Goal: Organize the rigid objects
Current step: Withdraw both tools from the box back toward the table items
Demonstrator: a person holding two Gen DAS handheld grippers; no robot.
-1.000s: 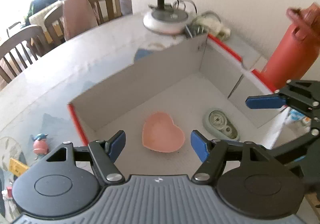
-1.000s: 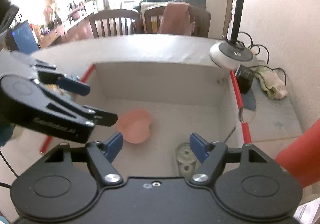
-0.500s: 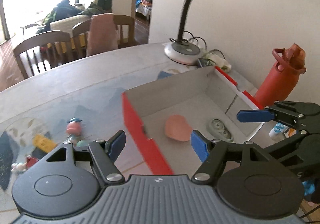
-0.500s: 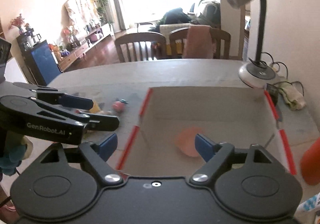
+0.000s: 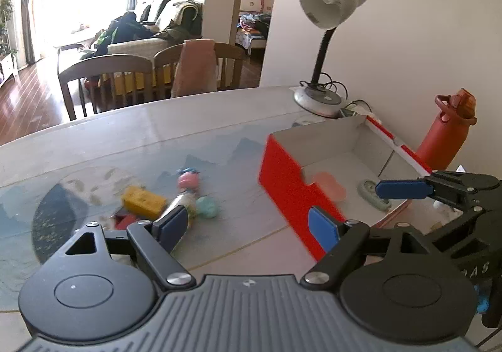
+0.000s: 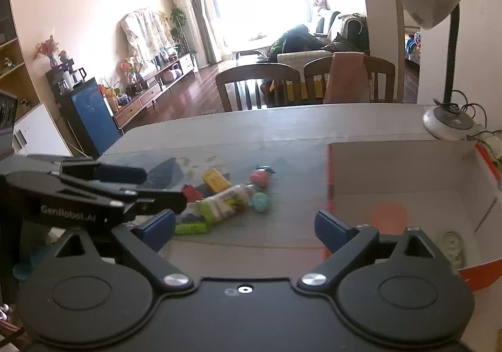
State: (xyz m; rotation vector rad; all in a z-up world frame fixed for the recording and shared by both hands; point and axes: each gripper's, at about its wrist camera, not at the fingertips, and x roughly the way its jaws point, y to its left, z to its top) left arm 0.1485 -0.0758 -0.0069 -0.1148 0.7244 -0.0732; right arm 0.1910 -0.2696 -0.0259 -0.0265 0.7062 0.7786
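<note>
Left wrist view: the left tool [image 5: 248, 223], blue pads on black plastic, has just been spreading, nothing between its jaws. Under it, on the glossy counter [image 5: 94, 144], lie a yellow block [image 5: 143, 202], a round pink toy [image 5: 187, 181] and a teal ball [image 5: 207, 207]. The red cardboard box [image 5: 291, 192] holds a pink heart dish [image 5: 329, 188].

Right wrist view: the right tool [image 6: 246, 231] has also been widening, empty. The crinkly snack packet [image 6: 224, 203] lies among the toys, beside the box.

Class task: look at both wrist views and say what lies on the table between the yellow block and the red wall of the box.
In the left wrist view, a pink toy and a teal ball lie between the yellow block and the box.
</note>
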